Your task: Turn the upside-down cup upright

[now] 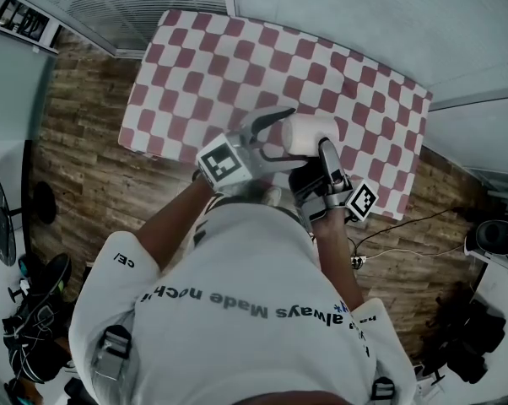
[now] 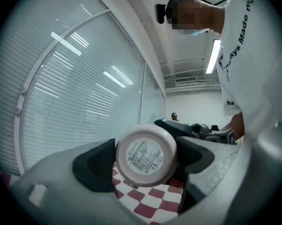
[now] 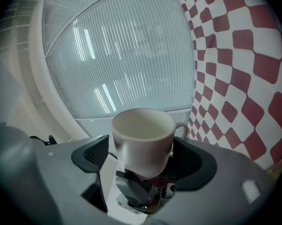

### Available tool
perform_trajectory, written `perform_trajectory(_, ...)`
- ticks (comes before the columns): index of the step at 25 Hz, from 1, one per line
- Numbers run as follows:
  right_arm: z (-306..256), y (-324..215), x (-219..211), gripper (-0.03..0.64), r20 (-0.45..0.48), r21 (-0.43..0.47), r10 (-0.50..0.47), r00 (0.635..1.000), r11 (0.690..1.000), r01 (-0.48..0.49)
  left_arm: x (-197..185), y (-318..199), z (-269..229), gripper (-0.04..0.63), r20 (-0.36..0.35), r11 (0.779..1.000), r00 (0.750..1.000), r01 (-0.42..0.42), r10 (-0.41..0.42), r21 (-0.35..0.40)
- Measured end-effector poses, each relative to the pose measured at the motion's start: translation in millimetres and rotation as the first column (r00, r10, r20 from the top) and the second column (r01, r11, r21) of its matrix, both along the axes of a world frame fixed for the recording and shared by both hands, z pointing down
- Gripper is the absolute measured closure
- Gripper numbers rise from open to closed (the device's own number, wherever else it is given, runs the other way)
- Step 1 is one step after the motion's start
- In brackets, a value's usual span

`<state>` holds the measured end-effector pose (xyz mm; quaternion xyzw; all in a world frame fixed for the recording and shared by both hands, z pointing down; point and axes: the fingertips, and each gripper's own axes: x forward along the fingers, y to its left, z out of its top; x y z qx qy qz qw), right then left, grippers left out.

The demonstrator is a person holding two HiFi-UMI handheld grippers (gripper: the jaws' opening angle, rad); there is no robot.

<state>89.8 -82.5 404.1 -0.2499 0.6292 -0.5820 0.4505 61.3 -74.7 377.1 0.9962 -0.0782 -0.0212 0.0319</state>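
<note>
A white cup (image 1: pixel 309 132) lies on its side in the air above the red-and-white checked table (image 1: pixel 237 66). In the left gripper view its labelled bottom (image 2: pixel 145 156) faces me, with both pads of my left gripper (image 2: pixel 146 162) against its sides. In the right gripper view the cup (image 3: pixel 143 139) shows its empty mouth, handle to the right. My right gripper (image 3: pixel 141 157) is closed around the cup. In the head view the left gripper (image 1: pixel 289 133) comes in from the left. The right gripper (image 1: pixel 315 148) reaches the cup from below.
Window blinds (image 3: pixel 113 55) run along the far side of the table. Wooden floor (image 1: pixel 85 142) surrounds it, with cables (image 1: pixel 406 226) at the right and dark equipment (image 1: pixel 35 327) at the lower left. The person's white shirt (image 1: pixel 237 310) fills the head view's lower part.
</note>
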Motion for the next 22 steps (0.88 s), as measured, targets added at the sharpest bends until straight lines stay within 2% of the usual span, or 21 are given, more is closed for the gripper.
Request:
perform_trajectory(2,-2,1,-2,0.190,-0.010,0.009,-0.014,1.000,1.000,0.014,0,0,-1,0.184,-0.002,1.000,1.000,-0.001,0.001,0.010)
perform_trajectory(9,-7,10,-9,0.189,-0.080,0.036,-0.059,0.995,0.997,0.062,-2,-1,-8,0.187,-0.053,0.999,0.998,0.013,-0.015,-0.041)
perform_trajectory(22,-8,17,-12,0.207,-0.104,0.056,-0.104,0.989,0.992,0.110,-5,-5,-8,0.189,-0.076,0.998,0.997,0.020,-0.025,-0.061)
